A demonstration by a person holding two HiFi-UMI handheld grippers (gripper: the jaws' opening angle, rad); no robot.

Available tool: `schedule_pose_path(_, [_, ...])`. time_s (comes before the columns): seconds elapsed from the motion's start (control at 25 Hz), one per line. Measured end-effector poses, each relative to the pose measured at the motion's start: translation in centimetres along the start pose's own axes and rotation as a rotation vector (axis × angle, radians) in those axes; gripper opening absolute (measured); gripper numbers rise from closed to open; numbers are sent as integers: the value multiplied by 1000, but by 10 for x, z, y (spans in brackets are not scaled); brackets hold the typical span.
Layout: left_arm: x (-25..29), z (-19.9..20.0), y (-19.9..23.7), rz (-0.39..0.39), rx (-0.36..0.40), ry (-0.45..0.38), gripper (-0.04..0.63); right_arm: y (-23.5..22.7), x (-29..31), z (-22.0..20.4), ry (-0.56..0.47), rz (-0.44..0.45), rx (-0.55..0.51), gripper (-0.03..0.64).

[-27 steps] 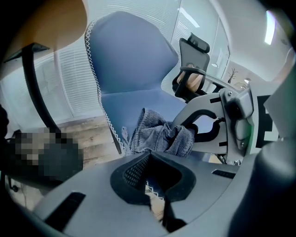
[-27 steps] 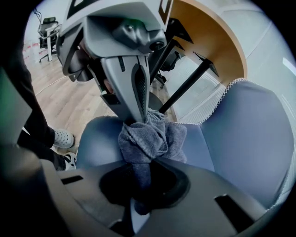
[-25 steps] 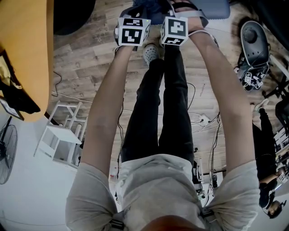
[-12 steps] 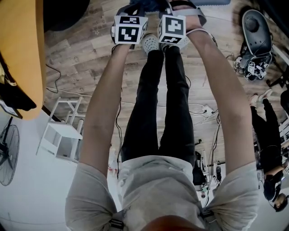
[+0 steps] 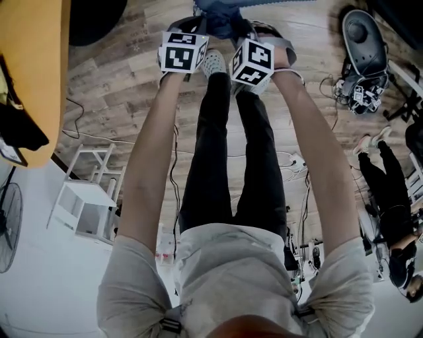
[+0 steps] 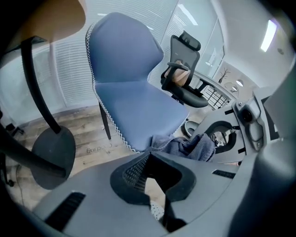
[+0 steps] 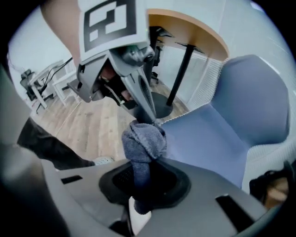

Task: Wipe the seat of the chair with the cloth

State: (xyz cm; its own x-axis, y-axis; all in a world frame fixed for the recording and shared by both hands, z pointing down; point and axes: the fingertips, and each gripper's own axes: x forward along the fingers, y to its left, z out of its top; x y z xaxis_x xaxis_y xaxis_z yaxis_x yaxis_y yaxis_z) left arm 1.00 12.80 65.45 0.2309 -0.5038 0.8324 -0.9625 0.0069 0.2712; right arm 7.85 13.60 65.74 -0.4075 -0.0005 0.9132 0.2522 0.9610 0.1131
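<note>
A blue chair faces me, its seat (image 6: 138, 109) (image 7: 208, 139) edged with white stitching. My right gripper (image 7: 141, 162) (image 5: 248, 30) is shut on a grey-blue cloth (image 7: 143, 139) (image 6: 192, 147) (image 5: 221, 14), which stands up bunched from its jaws just off the seat's front edge. My left gripper (image 7: 149, 119) (image 6: 150, 157) (image 5: 198, 26) comes in from above. Its fingers meet at a point on the top of the cloth bunch. Both grippers sit close together in front of the chair, above the person's shoes.
A round orange-topped table (image 5: 33, 79) (image 7: 194, 28) on a black pedestal base (image 6: 51, 150) stands beside the chair. A black office chair (image 6: 185, 69) is behind it. A white rack (image 5: 86, 191), floor cables (image 5: 294, 162), equipment (image 5: 360, 59) and another person (image 5: 390, 218) surround me.
Both grippers stayed together at the chair's front. The right marker cube has tilted and dropped a little, and the cloth shows more between the two grippers.
</note>
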Motion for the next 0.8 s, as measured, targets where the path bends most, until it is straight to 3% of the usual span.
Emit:
schedule_pose_path(0.16, [-38, 9, -17, 7, -39, -41, 28, 6, -53, -13, -82, -1, 383, 52])
schedule_pose_path(0.24, [-64, 22, -22, 18, -34, -83, 28, -3, -85, -18, -125, -39, 503, 52])
schedule_pose_path(0.44, [-144, 41, -44, 88, -18, -150, 28, -12, -179, -26, -205, -152, 693, 52])
schedule_pose_path(0.56, [-202, 43, -70, 143, -66, -212, 28, 1, -236, -29, -257, -163, 803, 53])
schedule_pose_path(0.8, [-289, 55, -145, 161, -122, -324, 28, 22, -332, -40, -382, -180, 949, 54])
